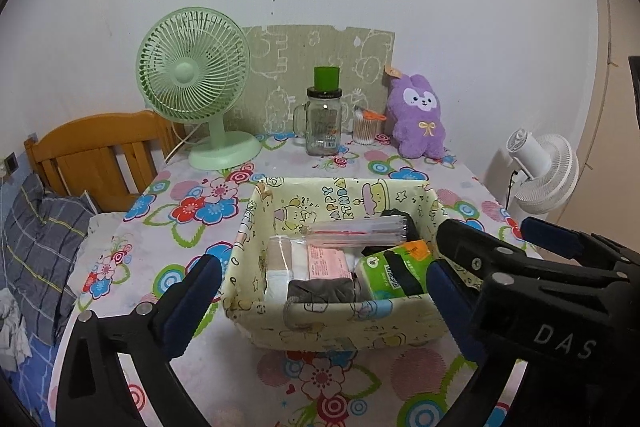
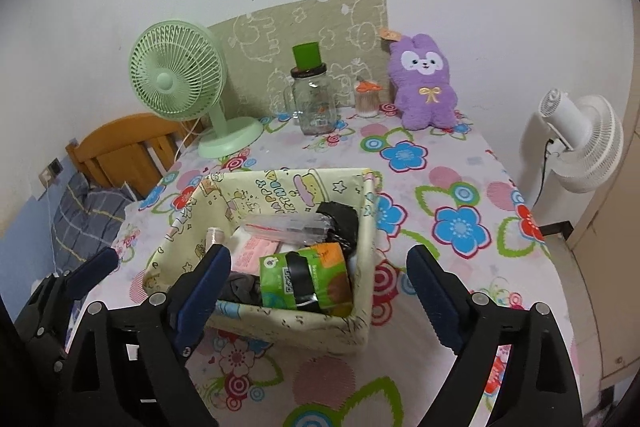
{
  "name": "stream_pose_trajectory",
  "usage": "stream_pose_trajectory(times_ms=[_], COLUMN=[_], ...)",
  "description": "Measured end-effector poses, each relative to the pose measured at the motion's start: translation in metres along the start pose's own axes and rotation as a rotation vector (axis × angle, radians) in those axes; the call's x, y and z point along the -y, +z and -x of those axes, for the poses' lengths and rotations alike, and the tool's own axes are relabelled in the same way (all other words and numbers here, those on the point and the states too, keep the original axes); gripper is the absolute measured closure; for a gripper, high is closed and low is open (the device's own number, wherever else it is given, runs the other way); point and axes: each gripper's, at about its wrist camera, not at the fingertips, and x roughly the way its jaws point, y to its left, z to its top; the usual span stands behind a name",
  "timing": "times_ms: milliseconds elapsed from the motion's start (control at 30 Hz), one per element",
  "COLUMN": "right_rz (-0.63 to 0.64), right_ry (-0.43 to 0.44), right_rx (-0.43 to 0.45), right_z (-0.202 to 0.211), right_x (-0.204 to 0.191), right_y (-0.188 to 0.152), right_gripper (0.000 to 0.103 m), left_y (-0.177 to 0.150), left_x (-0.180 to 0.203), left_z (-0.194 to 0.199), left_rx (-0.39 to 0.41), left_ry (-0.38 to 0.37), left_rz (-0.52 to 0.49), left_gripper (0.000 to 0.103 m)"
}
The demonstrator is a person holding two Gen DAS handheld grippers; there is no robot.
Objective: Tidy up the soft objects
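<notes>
A pale yellow cartoon-print fabric basket (image 1: 320, 327) (image 2: 280, 323) stands mid-table on the floral cloth. It holds a green tissue pack (image 1: 394, 271) (image 2: 304, 279), a pink pack (image 1: 326, 261), a folded grey cloth (image 1: 320, 289), a clear plastic bag (image 1: 356, 229) and something black. A purple plush rabbit (image 1: 418, 119) (image 2: 426, 87) sits upright at the far edge against the wall. My left gripper (image 1: 320, 295) is open, its fingers on either side of the basket's near wall, holding nothing. My right gripper (image 2: 318, 267) is open above the basket's near right part, also holding nothing.
At the back stand a green desk fan (image 1: 192, 75), a glass mug jar with a green lid (image 1: 324, 123) and a cotton swab tub (image 1: 366, 127). A white fan (image 2: 580, 143) stands off the table's right edge. A wooden headboard (image 1: 96, 151) and plaid bedding lie to the left.
</notes>
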Motion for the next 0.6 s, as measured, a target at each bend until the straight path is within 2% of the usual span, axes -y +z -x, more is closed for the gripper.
stream_pose_trajectory(times_ms=[233, 600], right_rz=[-0.012, -0.018], right_ry=[-0.062, -0.087], right_rx=[0.032, 0.107], right_z=[0.023, 0.067], right_x=[0.007, 0.014], right_y=[-0.008, -0.023], right_gripper=[0.008, 0.006], left_y=[-0.004, -0.012], left_x=[0.001, 0.000], left_z=[0.019, 0.055], left_rx=[0.020, 0.066], left_ry=[-0.006, 0.007], left_rz=[-0.008, -0.013], left_gripper=[0.000, 0.000])
